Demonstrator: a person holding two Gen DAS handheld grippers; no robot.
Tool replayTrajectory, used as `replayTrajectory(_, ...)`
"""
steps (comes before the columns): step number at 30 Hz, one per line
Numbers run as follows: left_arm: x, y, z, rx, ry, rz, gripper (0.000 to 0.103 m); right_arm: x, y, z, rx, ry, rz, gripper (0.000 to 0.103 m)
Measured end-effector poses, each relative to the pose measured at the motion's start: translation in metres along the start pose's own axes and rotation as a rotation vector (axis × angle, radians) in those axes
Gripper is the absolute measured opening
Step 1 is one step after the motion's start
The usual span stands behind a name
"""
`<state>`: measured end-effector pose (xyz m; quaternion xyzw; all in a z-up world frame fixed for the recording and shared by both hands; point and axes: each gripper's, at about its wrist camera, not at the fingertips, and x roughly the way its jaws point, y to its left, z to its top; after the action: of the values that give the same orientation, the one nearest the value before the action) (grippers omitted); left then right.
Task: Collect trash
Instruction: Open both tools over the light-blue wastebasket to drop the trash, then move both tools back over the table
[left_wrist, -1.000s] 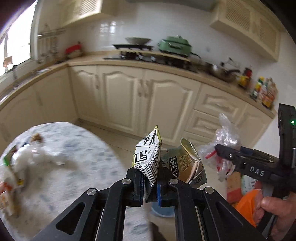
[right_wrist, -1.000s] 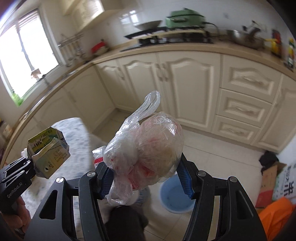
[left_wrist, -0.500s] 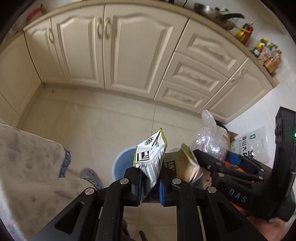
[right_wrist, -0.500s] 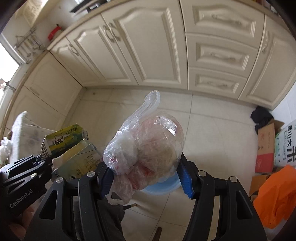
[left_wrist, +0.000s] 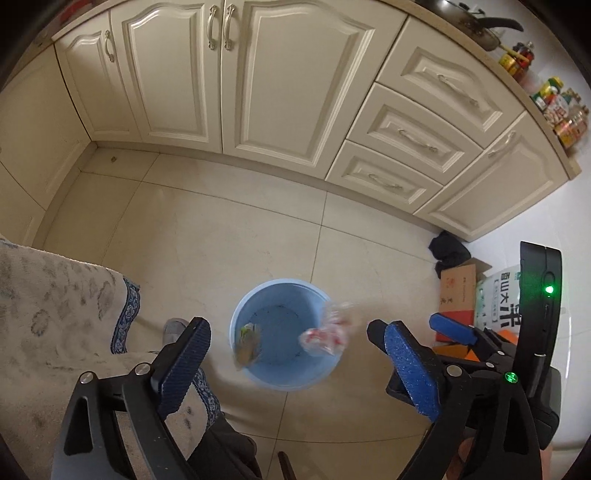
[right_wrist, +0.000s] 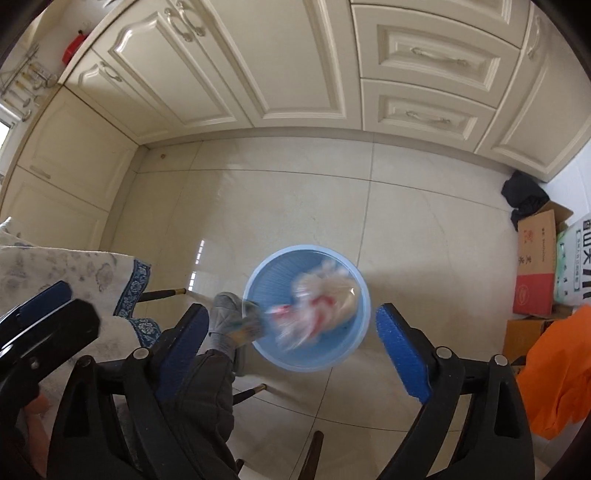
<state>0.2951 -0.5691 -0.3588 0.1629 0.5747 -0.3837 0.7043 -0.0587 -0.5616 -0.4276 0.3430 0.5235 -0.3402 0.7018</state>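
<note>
Left gripper (left_wrist: 295, 347) and right gripper (right_wrist: 291, 332): jaws spread wide, empty. Blue bin (left_wrist: 236, 314) on floor (left_wrist: 221, 221) between them. Blurred plastic bag (right_wrist: 321, 306) over bin's right side; carton (left_wrist: 248, 343) at left rim, long axis near-far.
</note>
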Motion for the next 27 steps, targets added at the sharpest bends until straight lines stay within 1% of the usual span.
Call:
replayTrajectory(2, -0.008, -0.002, -0.012, -0.003, -0.006, 0.007, 0.094, 0.003, 0.0, -0.002, 0.007, 0.005, 0.004, 0.098)
replayTrajectory(3, -0.012, -0.003, -0.016, -0.008, -0.01, 0.007, 0.094, 0.003, 0.0, -0.003, 0.009, 0.006, 0.0, 0.099)
replayTrajectory(4, -0.023, -0.01, -0.032, -0.01, -0.016, 0.008, 0.094, 0.004, 0.001, -0.003, 0.015, 0.023, 0.003, 0.099)
replayTrajectory(5, -0.024, -0.01, -0.031, -0.014, -0.022, 0.018, 0.094, 0.004, 0.0, -0.005, 0.016, 0.024, 0.002, 0.099)
replayTrajectory(6, -0.033, -0.013, -0.041, -0.014, -0.026, 0.02, 0.094, 0.004, 0.0, -0.006, 0.018, 0.024, -0.002, 0.1)
replayTrajectory(8, -0.036, -0.015, -0.042, -0.01, -0.028, 0.023, 0.094, 0.003, 0.0, -0.008, 0.023, 0.021, -0.007, 0.103)
replayTrajectory(10, -0.049, -0.017, -0.049, 0.002, -0.041, 0.035, 0.095, 0.001, -0.001, -0.01, 0.034, 0.015, -0.008, 0.103)
replayTrajectory(12, -0.056, -0.021, -0.052, 0.013, -0.049, 0.058, 0.102, -0.002, 0.002, -0.012, 0.032, 0.009, -0.011, 0.103)
replayTrajectory(16, -0.079, -0.026, -0.065, 0.017, -0.085, 0.058, 0.102, -0.018, 0.01, -0.018, 0.025, -0.018, -0.01, 0.103)
replayTrajectory(20, -0.119, -0.032, -0.084, 0.04, -0.167, 0.066, 0.102, -0.052, 0.02, -0.023, 0.023, -0.086, -0.015, 0.103)
replayTrajectory(22, -0.143, -0.031, -0.098, 0.049, -0.213, 0.068, 0.102, -0.072, 0.029, -0.024, 0.016, -0.128, -0.015, 0.103)
replayTrajectory(27, -0.213, -0.026, -0.138, 0.06, -0.363, 0.109, 0.102, -0.136, 0.064, -0.024, -0.042, -0.261, -0.01, 0.103)
